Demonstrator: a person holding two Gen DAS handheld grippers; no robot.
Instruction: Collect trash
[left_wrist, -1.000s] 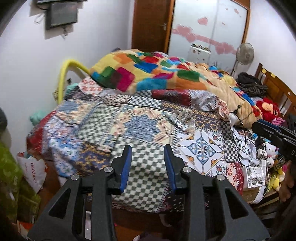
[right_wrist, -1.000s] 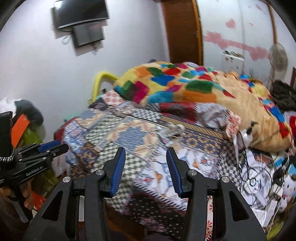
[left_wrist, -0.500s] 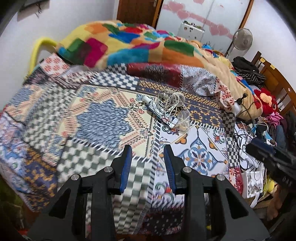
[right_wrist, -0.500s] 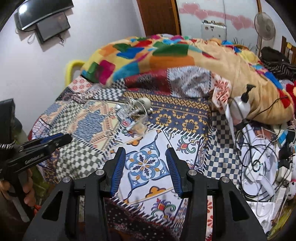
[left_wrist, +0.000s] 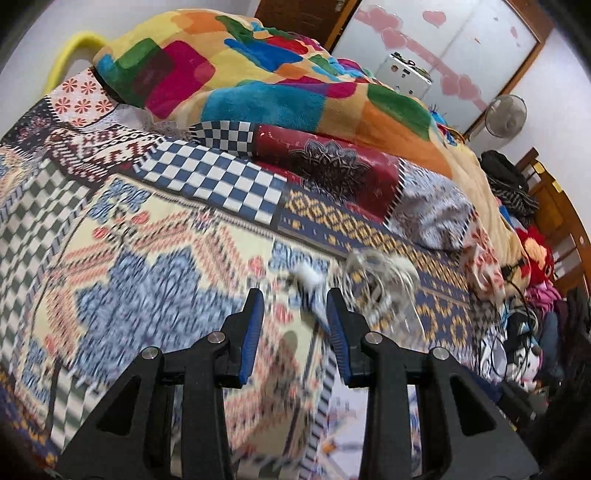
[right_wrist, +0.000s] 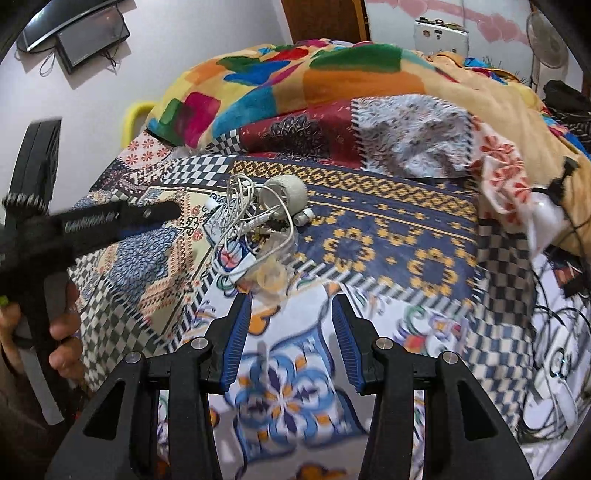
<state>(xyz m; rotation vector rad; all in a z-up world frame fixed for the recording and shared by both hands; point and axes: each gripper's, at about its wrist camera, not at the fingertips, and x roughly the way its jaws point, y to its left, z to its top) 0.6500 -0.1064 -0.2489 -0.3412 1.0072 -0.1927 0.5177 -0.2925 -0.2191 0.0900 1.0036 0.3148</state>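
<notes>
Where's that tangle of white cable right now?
In the right wrist view the cable tangle lies mid-bed on the patchwork bedspread, upper left of centre, touching a grey roll and a clear plastic bag.

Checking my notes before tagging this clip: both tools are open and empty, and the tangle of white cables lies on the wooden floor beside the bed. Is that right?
Not quite. The tangle of white cables lies on the patchwork bedspread, not on the floor; the right wrist view shows it clearly. The rest holds: the left tool and right tool are both open and empty.
</notes>
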